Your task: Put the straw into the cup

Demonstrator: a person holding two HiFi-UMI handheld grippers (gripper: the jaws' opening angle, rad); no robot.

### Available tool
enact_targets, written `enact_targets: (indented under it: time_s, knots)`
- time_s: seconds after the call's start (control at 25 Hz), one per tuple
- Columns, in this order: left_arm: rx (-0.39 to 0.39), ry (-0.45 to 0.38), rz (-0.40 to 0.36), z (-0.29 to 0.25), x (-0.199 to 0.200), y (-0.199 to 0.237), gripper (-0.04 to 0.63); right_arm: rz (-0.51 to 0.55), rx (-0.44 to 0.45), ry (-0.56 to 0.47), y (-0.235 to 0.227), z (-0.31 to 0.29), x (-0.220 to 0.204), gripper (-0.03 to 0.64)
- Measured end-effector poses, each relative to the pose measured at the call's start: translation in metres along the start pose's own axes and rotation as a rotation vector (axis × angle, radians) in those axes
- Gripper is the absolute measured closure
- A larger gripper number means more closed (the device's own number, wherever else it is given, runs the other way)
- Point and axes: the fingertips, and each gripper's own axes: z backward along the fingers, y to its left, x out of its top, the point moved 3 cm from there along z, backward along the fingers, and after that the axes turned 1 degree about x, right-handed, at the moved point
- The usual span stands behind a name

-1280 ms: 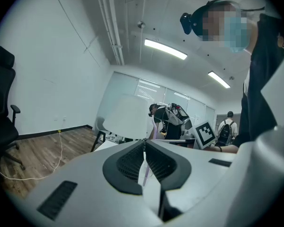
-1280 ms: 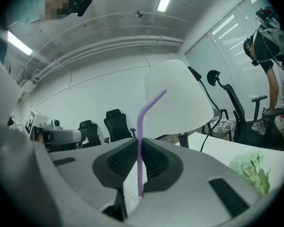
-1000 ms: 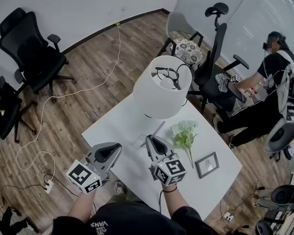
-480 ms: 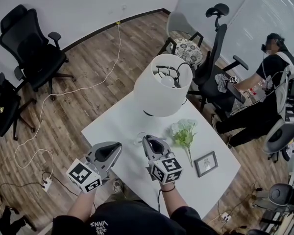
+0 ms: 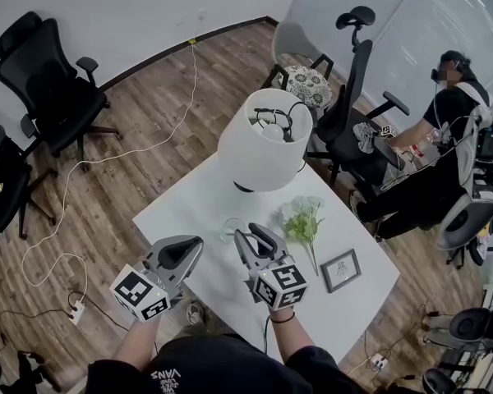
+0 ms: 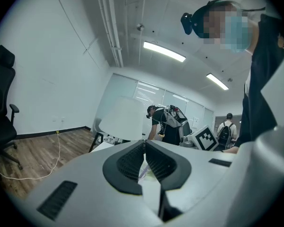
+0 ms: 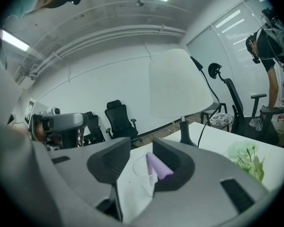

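A second ago we saw the straw slanting up past the tip of the right claw (image 5: 248,232); from the head view we can no longer make it out, and that claw has eased slightly toward the clear cup (image 5: 232,226) on the white worktop (image 5: 197,199). The left claw (image 5: 193,245) has kept its place, hovering at the near edge. In the right gripper view, the right claw (image 7: 142,145) has its dark ribbed pads spread wide and grips nothing: the pale purple straw (image 7: 159,167), a smooth tube, leans by the right-hand jaw with its lower end down in the thin-walled, round-rimmed cup (image 7: 141,169). The left claw (image 6: 144,145) is pressed closed to a thin slit, empty. Beyond stand the matt white lampshade (image 5: 259,150), a bunch of pale green flowers (image 5: 302,220) and a small dark-framed picture (image 5: 342,270)
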Motion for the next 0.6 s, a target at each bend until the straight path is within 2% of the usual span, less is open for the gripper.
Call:
enact_targets:
  time_s: [0.6]
  knots:
    - [-0.039, -0.04, -0.044, 0.007, 0.018, -0.033, 0.572, 0.051, -0.007, -0.134, 0.018, 0.052, 0.048, 0.482]
